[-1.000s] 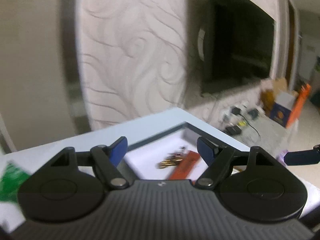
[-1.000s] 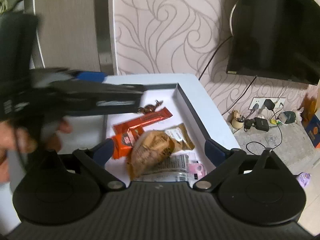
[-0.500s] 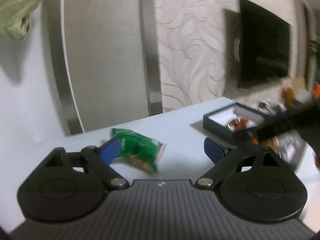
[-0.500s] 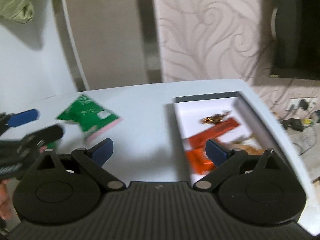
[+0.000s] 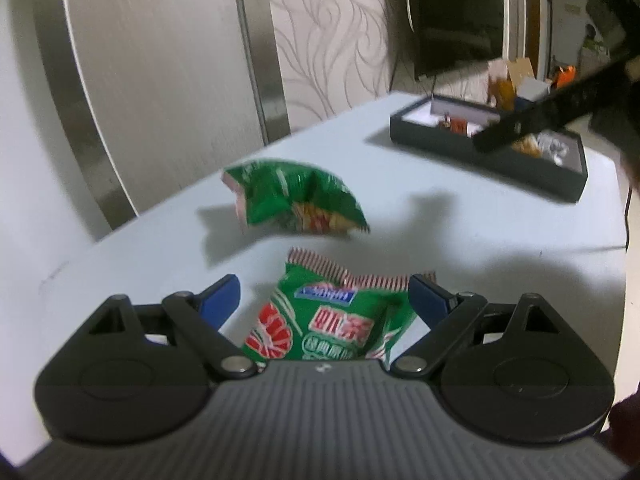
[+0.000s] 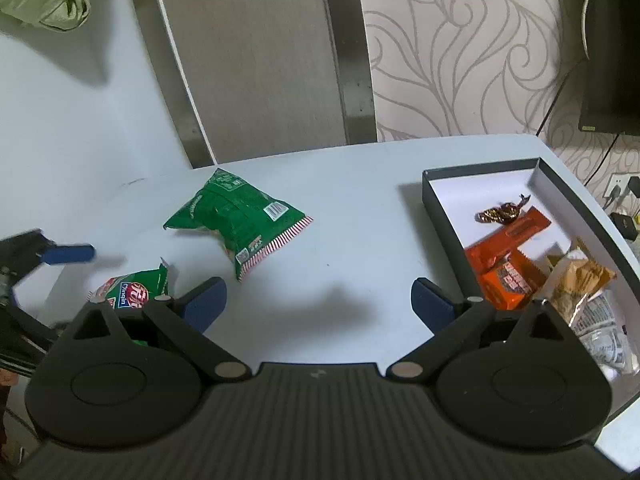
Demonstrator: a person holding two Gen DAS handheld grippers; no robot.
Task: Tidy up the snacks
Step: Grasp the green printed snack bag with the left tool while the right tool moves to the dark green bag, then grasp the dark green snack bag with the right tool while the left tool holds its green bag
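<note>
Two green snack bags lie on the pale table. The nearer bag point(image 5: 332, 320) sits between the fingers of my left gripper point(image 5: 326, 286), which is open; the pads do not press it. The other bag point(image 5: 296, 200) lies just beyond, crumpled. In the right wrist view the far bag point(image 6: 236, 216) is ahead and left of my right gripper point(image 6: 320, 304), which stands open over bare table. The near bag point(image 6: 132, 292) shows at the left, next to the left gripper's blue finger point(image 6: 68, 254).
A black box with a white floor point(image 6: 440, 216) stands at the right and holds orange bars point(image 6: 508, 248), a gold-wrapped candy point(image 6: 500, 212) and a brown packet point(image 6: 576, 280). The same box point(image 5: 492, 156) lies far right in the left wrist view. The wall runs behind the table.
Both grippers swung left, away from the box. The green bags came into view, and the left gripper now has the near bag between its fingers, which stand wider apart.
</note>
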